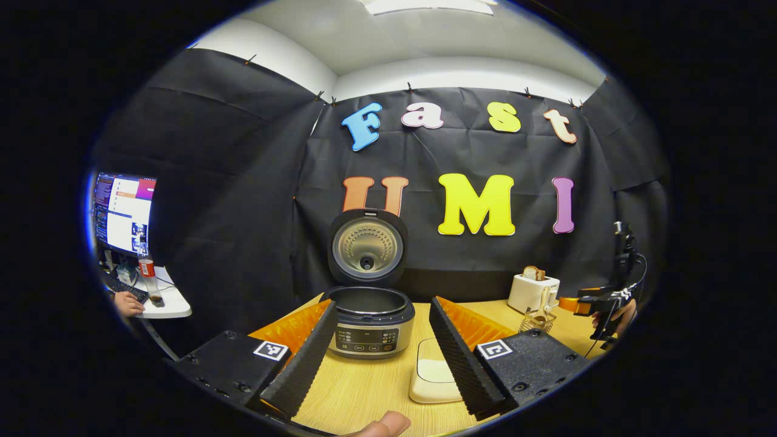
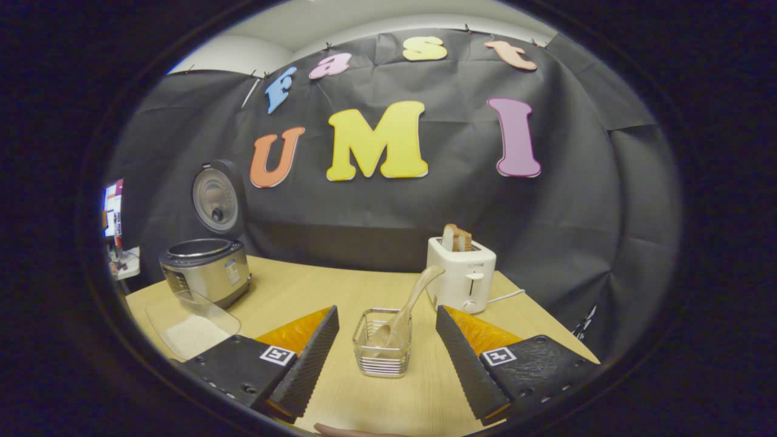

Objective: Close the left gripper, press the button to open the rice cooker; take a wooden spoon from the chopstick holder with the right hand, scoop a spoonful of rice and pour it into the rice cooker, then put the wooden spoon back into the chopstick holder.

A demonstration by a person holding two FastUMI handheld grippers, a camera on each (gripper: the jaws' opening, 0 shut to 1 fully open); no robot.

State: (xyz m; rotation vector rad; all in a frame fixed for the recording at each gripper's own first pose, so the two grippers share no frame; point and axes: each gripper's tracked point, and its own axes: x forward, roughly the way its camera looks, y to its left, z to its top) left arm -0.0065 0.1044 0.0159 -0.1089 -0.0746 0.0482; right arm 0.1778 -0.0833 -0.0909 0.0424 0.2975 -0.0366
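Your left gripper point(image 1: 376, 358) is spread wide and holds nothing, facing the rice cooker point(image 1: 370, 321), whose lid point(image 1: 366, 246) stands up. Your right gripper point(image 2: 384, 364) is equally wide and empty, with the chopstick holder point(image 2: 382, 343) between its fingers, the wooden spoon point(image 2: 408, 309) leaning inside. The rice tray point(image 2: 191, 325) lies near the cooker.

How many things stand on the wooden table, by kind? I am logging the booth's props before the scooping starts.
Appliances: 2, silver rice cooker with open lid and white toaster holding bread
Containers: 2, wire chopstick holder and clear rice tray
Utensils: 1, wooden spoon
Total: 5
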